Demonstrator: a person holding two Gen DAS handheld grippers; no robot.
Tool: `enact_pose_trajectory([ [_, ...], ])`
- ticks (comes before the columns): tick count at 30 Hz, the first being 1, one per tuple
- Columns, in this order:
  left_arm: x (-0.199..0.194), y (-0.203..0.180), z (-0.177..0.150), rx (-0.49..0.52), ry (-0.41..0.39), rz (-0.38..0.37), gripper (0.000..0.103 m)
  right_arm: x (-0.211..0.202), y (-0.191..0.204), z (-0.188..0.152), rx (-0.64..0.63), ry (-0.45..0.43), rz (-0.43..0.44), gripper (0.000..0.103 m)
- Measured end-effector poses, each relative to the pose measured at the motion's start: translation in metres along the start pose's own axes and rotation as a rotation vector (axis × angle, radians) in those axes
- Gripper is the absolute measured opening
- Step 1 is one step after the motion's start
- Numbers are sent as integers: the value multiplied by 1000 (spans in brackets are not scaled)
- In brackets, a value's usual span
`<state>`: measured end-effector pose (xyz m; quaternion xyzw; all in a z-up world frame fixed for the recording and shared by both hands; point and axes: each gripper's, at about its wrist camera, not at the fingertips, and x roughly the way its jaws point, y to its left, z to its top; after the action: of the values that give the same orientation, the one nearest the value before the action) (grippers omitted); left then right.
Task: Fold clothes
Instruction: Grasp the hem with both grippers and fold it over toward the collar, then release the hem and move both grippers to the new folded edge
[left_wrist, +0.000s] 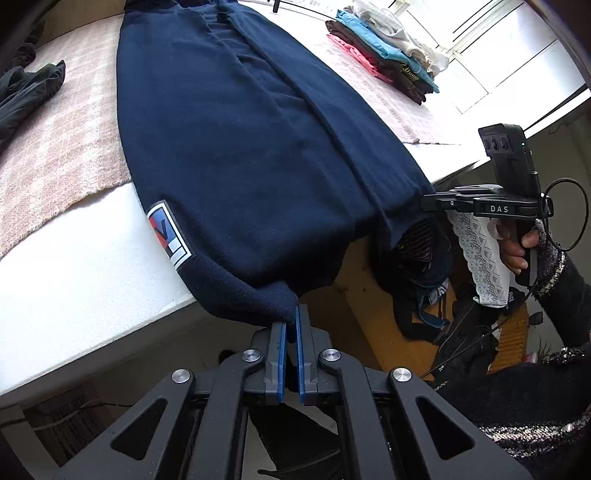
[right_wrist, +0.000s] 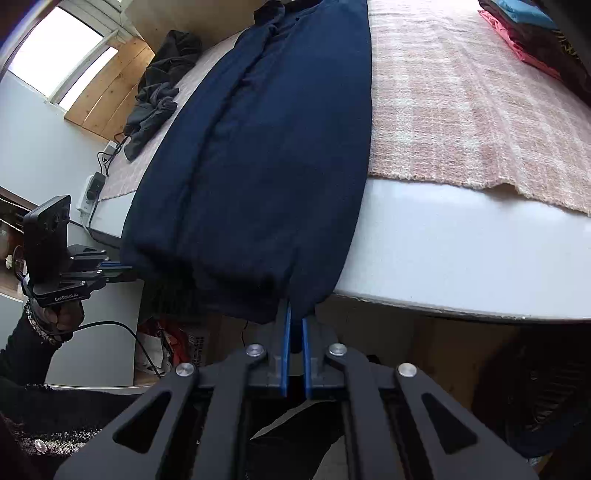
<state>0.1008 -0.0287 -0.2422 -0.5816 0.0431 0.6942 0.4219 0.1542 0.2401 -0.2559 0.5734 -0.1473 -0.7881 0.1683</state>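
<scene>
Where writing is legible, my right tongs (left_wrist: 428, 203) read "DAS" and my left tongs (right_wrist: 129, 271) read "GenRobot.AI". Both are clamped on the hem of the navy sweater (left_wrist: 251, 140), one at each corner. It bears a red, white and blue patch (left_wrist: 168, 234) and lies lengthwise across the worktop (left_wrist: 74, 280), hem overhanging the near edge.

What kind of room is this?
Probably a room at home, maybe a bedroom. A white table with a pink blanket holds a navy sweater and a stack of folded clothes, by a bright window.
</scene>
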Motion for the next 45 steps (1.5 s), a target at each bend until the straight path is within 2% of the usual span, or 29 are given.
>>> enact_pose_trajectory([
  [6, -41, 0, 12, -20, -63, -63, 3, -32, 4, 6, 67, -88, 90, 5],
  [12, -65, 5, 45, -31, -111, -106, 3, -52, 5, 25, 124, -142, 143, 5],
  [18, -72, 22, 90, -54, -145, -120, 3, -54, 4, 87, 148, -164, 191, 5],
  [22, -70, 48, 144, -59, -189, -76, 4, -35, -9, 167, 131, -134, 172, 5],
  [23, -62, 61, 161, -76, -182, -6, 7, -26, -17, 191, 138, -104, 161, 6],
  [25, -44, 89, 196, -117, -159, 156, 20, -9, -31, 232, 149, -38, 82, 12],
  [26, -37, 103, 209, -157, -134, 224, 21, -5, -36, 246, 146, -27, 47, 12],
  [27, -35, 115, 217, -191, -118, 225, 21, -4, -40, 255, 133, -25, 32, 12],
  [28, -37, 122, 219, -208, -123, 191, 22, -8, -40, 258, 104, -35, 33, 15],
  [29, -43, 125, 217, -202, -141, 177, 25, -12, -39, 258, 65, -47, 27, 22],
  [31, -56, 120, 208, -147, -183, 206, 34, -14, -34, 254, -26, -54, 11, 25],
  [33, -55, 115, 199, -105, -181, 220, 36, -9, -30, 247, -104, -46, -23, 25],
  [35, -44, 109, 194, -47, -151, 226, 36, 1, -30, 240, -176, -37, -51, 25],
  [40, -8, 95, 202, 164, -22, 358, 36, 24, -41, 238, -280, -4, -124, 25],
  [45, 4, 99, 216, 275, -3, 362, 36, 30, -40, 245, -337, -11, -120, 25],
])
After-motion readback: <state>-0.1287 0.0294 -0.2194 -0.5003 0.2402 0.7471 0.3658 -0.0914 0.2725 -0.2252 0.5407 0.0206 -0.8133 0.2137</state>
